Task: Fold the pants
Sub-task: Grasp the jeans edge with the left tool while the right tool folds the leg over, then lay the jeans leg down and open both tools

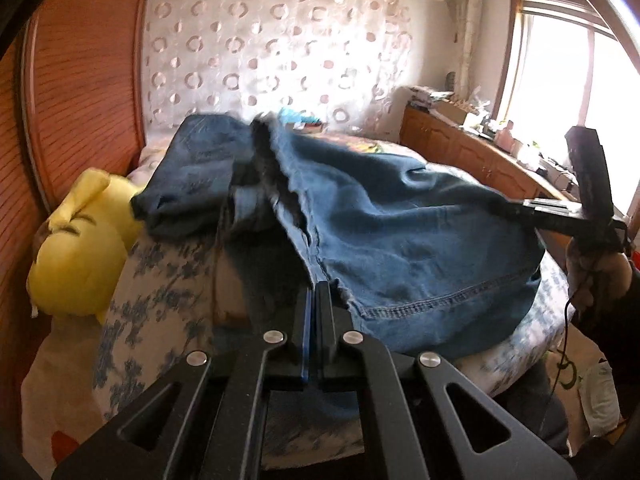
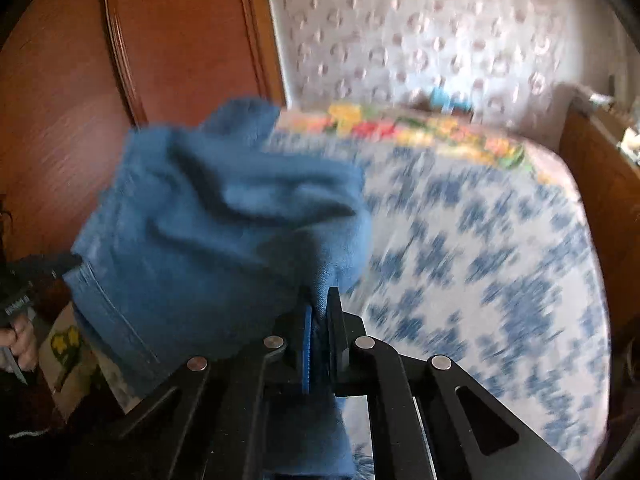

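A: Main risk: the pants (image 1: 400,220) slipping out on one side. The left hand-held gripper (image 1: 316,292) had its jaws pressed together on just a thin edge of denim near the hem, so any tug would likely pull it free.

B: Right side?

A: The right hand-held gripper (image 2: 320,312) was clamped on a thicker bunch of the pants (image 2: 224,220), with cloth between the pads and hanging below them. That grip looked firmer. Its view was smeared, so the bite depth couldn't be judged.

B: Anything else?

A: The cloth was bunched and sagging between the two grippers, not flat. Laid down like that, it'd probably crease into a crooked fold. The yellow plush toy (image 1: 76,248) sat just beside the far end of the pants and could snag.

B: Where were the pants overall?

A: Partly lifted off the bed (image 2: 500,260), draped over its near left part, stretching from the left gripper across to the right one (image 1: 516,204).
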Demonstrator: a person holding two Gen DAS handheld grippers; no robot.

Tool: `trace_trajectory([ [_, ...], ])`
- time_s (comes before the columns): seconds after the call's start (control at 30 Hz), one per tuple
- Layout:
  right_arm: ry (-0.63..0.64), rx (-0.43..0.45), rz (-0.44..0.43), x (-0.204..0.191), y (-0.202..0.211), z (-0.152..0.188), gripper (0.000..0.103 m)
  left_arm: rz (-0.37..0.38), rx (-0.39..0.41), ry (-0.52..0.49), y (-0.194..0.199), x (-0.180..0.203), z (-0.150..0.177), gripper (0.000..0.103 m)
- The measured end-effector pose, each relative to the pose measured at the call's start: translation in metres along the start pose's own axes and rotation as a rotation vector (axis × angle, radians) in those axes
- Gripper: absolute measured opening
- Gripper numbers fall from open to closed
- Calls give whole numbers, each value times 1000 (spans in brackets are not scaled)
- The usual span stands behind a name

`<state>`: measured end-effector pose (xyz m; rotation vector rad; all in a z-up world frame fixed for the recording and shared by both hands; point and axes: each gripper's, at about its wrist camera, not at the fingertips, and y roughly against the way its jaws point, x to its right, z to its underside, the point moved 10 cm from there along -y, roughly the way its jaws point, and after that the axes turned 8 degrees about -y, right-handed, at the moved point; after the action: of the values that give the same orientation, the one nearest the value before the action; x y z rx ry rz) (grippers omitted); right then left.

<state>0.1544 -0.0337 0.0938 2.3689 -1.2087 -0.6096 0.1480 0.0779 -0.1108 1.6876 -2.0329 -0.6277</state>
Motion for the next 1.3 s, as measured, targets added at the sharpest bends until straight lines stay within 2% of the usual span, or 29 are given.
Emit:
trace_trajectory([
  [0.13,-5,73,91,29,42,-18,5,57,36,-31,-5,28,-27,2],
  [0.23,-22,89,170,64,71,-16,5,127,39,-48,-15,57,-39,2],
  [0.3,-43,75,217,90,82,-4,5,172,17,-68,-24,80,-38,2],
  [0.4,-71,-19,246,122,78,32,6,193,-20,-102,-35,104,-25,2],
  [0.47,-80,-52,266,138,74,53,7,200,-46,-111,-40,114,-16,2],
  [0.53,-84,-62,275,149,72,62,13,196,-67,-124,-40,117,-7,2],
  [0.6,-102,-56,245,153,70,62,31,193,-81,-130,-37,118,-1,2],
  [0.63,-111,-44,223,155,69,58,34,193,-85,-130,-35,117,2,2],
  [0.7,-119,-24,175,155,63,48,35,191,-94,-134,-32,117,7,2],
  [0.8,-120,-40,141,158,42,33,35,184,-110,-141,-35,122,15,2],
  [0.9,-149,-56,144,167,17,23,35,180,-122,-137,-44,119,18,2],
  [1.07,-261,-145,127,198,-28,10,35,188,-130,-134,-49,117,22,2],
  [1.17,-336,-207,71,208,-51,11,35,194,-125,-133,-49,117,22,2],
  [1.3,-397,-216,53,220,-66,4,35,200,-122,-138,-49,118,25,2],
])
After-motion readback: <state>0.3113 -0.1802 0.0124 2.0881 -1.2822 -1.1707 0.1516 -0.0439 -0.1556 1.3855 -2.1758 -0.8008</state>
